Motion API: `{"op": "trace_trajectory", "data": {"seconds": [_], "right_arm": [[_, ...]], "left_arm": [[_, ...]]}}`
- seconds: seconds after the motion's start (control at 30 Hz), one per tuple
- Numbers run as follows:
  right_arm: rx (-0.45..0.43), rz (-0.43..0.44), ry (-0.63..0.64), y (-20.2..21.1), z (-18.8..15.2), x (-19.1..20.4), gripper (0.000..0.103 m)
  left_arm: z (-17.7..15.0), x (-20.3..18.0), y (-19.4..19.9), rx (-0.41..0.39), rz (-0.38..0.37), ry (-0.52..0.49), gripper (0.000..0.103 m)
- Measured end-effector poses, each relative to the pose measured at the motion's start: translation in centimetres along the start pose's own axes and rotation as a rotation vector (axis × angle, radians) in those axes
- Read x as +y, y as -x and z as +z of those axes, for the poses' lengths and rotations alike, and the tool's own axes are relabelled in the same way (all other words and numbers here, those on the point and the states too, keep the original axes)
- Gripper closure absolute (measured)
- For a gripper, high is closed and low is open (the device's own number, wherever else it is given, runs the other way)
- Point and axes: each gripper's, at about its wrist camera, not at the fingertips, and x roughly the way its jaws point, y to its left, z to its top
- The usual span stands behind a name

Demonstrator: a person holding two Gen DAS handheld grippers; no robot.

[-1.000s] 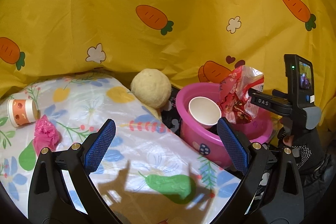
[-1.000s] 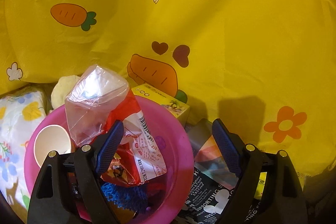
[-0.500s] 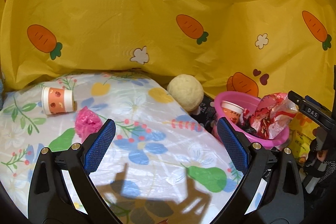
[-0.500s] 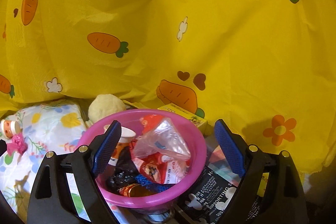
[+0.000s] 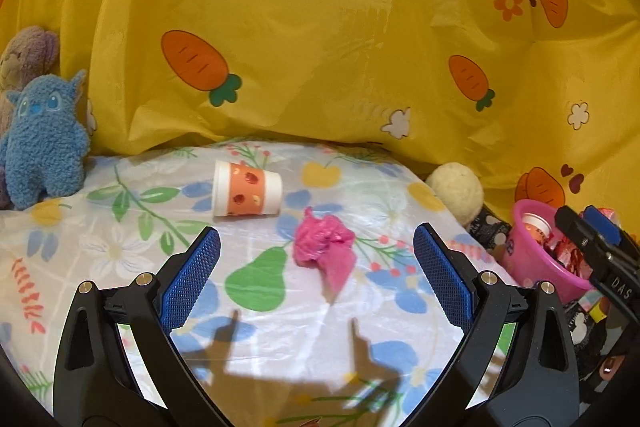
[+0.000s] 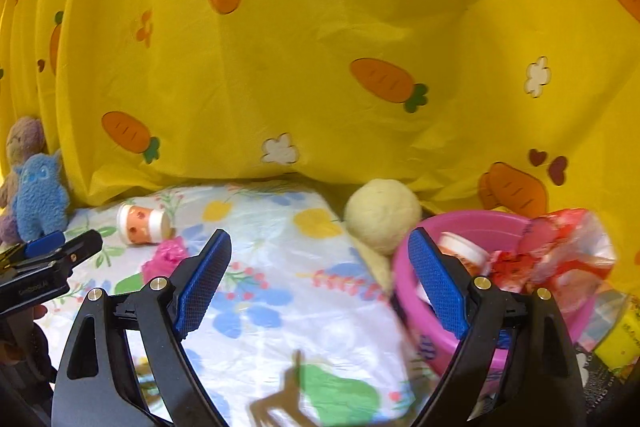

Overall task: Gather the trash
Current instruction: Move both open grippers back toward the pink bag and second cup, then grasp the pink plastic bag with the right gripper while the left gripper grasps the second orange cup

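Note:
A crumpled pink wrapper [image 5: 324, 247] lies on the floral sheet [image 5: 120, 239], just ahead of my open, empty left gripper [image 5: 316, 279]. An orange and white paper cup [image 5: 246, 193] lies on its side beyond it. The pink bin [image 6: 424, 311] holds a paper cup [image 6: 460, 251] and a red and clear snack bag [image 6: 560, 259]. My right gripper [image 6: 320, 283] is open and empty, its right finger in front of the bin's left rim. The wrapper [image 6: 164, 259] and the lying cup [image 6: 144, 223] also show in the right wrist view.
A cream plush ball [image 6: 382, 219] sits between the sheet and the bin. A blue plush toy [image 5: 44, 143] and a mauve one [image 5: 24, 55] stand at the far left. Yellow carrot-print cloth [image 5: 320, 27] hangs behind. A yellow box [image 6: 620, 343] and dark printed paper lie by the bin.
Both grippers have swung left, away from the bin and towards the sheet. The pink wrapper and lying cup now sit centred before the left gripper. The snack bag stays in the bin.

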Motion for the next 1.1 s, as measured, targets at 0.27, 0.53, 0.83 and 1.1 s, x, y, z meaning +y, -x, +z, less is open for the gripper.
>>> {"op": "trace_trajectory", "data": {"seconds": [0.27, 0.53, 0.83, 1.1], "right_arm": [[0.103, 0.147, 0.019, -5.2, -0.6, 7.7, 0.016], [0.202, 0.155, 0.066, -9.6, -1.6, 12.2, 0.026], [0.321, 0.154, 0.064, -14.1, -2.9, 14.4, 0.039], [0.425, 0.197, 0.052, -16.3, -3.6, 14.6, 0.078]], "left_arm": [[1.1, 5.9, -0.2, -0.028, 0.116, 0.037, 0.007], [2.0, 8.3, -1.3, -0.028, 0.149, 0.051, 0.007], [2.2, 8.7, -2.9, -0.023, 0.117, 0.021, 0.007], [2.0, 9.2, -4.9, 0.005, 0.067, 0.028, 0.007]]}}
